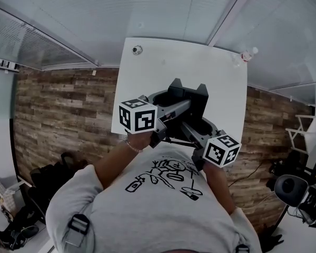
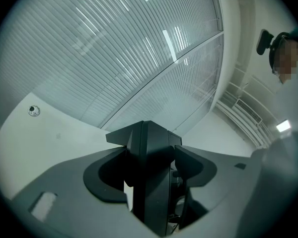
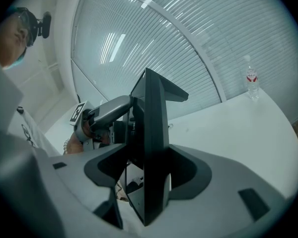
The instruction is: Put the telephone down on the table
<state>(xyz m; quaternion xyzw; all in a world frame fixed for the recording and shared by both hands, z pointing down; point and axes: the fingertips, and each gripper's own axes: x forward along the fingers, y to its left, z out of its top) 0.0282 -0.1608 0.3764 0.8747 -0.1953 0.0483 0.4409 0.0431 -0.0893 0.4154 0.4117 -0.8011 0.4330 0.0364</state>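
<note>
Slatted blinds close off the far side of the room, and a white table stands on wood-plank flooring.

1. Left gripper: jaws are pressed together, with nothing between them. I hold it low, near my chest, over the near edge of the table.
2. Right gripper: jaws are likewise together and empty. It sits just beside the left one, and both point toward the far edge.
3. Telephone: it appears in none of the three views. It is in neither claw, nor on any part of the table that shows.
4. Table contents: a water bottle stands at the far right corner and a small round object lies at the far left corner. Both are well apart from the claws.

Step in hand, as I judge it: the put-down is not under way, since no claw carries anything.

Next move, as I judge it: find the telephone first. Then open one claw wide enough to take it and close firmly on it. Lower it flat onto a bare stretch of the table.
</note>
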